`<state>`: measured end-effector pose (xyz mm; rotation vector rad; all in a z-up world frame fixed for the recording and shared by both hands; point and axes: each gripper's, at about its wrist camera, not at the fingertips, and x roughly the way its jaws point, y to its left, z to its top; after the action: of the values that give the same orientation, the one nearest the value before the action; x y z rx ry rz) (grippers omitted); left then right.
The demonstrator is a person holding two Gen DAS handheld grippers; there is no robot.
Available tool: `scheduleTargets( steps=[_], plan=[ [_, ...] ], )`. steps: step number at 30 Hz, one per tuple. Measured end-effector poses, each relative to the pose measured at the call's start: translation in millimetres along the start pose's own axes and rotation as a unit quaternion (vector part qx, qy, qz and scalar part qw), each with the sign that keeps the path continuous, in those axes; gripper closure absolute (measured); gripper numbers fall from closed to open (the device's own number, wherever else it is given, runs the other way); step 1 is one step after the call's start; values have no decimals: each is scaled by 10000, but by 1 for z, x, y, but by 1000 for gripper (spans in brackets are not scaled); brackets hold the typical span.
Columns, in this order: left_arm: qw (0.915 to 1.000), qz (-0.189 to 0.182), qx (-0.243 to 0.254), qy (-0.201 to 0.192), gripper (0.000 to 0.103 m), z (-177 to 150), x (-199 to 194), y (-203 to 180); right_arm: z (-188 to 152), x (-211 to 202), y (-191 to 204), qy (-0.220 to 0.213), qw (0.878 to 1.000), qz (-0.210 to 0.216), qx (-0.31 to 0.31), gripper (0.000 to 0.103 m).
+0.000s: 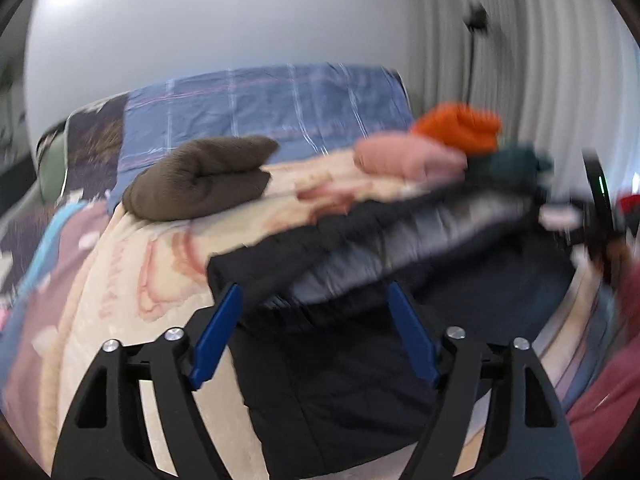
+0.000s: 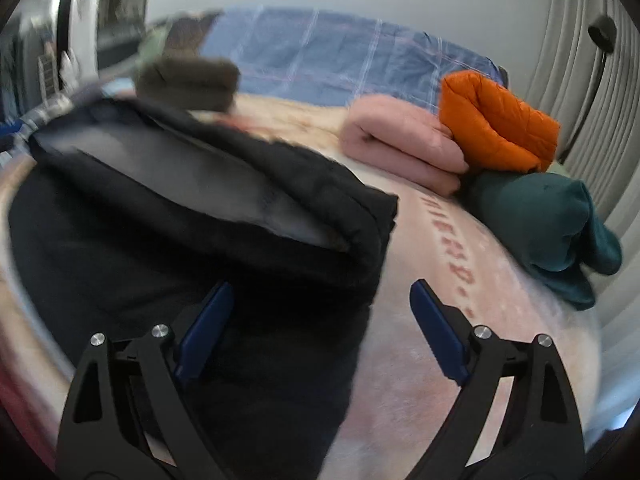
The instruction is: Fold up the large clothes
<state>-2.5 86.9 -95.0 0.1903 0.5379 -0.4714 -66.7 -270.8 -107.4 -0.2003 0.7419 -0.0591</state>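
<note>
The blue fingers point(image 1: 216, 336) of the left gripper point(image 1: 314, 336) are closest to the camera, and they stand wide apart with nothing pinched between them. The black coat point(image 1: 340, 360) lies right under them. The right gripper point(image 2: 320, 332) is spread wide too and grips nothing; one blue finger is over the coat and the other is over the pink blanket point(image 2: 440, 360).

The coat rests flat on the blanket, on the bed. Its far part is flipped back over itself, so the shiny grey lining point(image 2: 180, 168) shows. The coat looks puffy and soft, not heavy, and I think the smooth lining may slide. It should bend easily but spring back a bit. A good place to grab is the thick folded edge, or the near corners, one for each gripper.

Farther back sit clothes folded already: a brown bundle point(image 1: 200, 178), a pink one point(image 2: 400, 152), an orange puffy one point(image 2: 496, 124) and a dark green one point(image 2: 548, 224). Behind them lies a blue checked quilt point(image 1: 264, 108)
</note>
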Motion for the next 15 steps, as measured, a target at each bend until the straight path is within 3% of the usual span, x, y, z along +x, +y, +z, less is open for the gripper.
scheduleTargets(
  steps=[4, 6, 7, 9, 12, 15],
  plan=[
    [9954, 823, 441, 200, 24, 2, 33, -2, 24, 17, -20, -265, 9988, 9, 419, 12],
    [9927, 1176, 232, 127, 24, 12, 46, 14, 45, 24, -37, -525, 9943, 172, 910, 12],
    [9913, 1312, -101, 15, 24, 23, 50, 30, 53, 27, -40, -568, 9921, 250, 1088, 12],
    [9883, 1285, -786, -248, 24, 40, 47, 55, 72, 39, -53, -571, 9856, 488, 1516, 12],
    [9790, 922, -1600, -863, 21, 61, 25, 86, 89, 55, -56, -472, 9822, 529, 1738, 14],
    [9773, 701, -1686, -1075, 17, 67, 11, 95, 94, 65, -55, -351, 9821, 599, 1751, 21]
  ],
)
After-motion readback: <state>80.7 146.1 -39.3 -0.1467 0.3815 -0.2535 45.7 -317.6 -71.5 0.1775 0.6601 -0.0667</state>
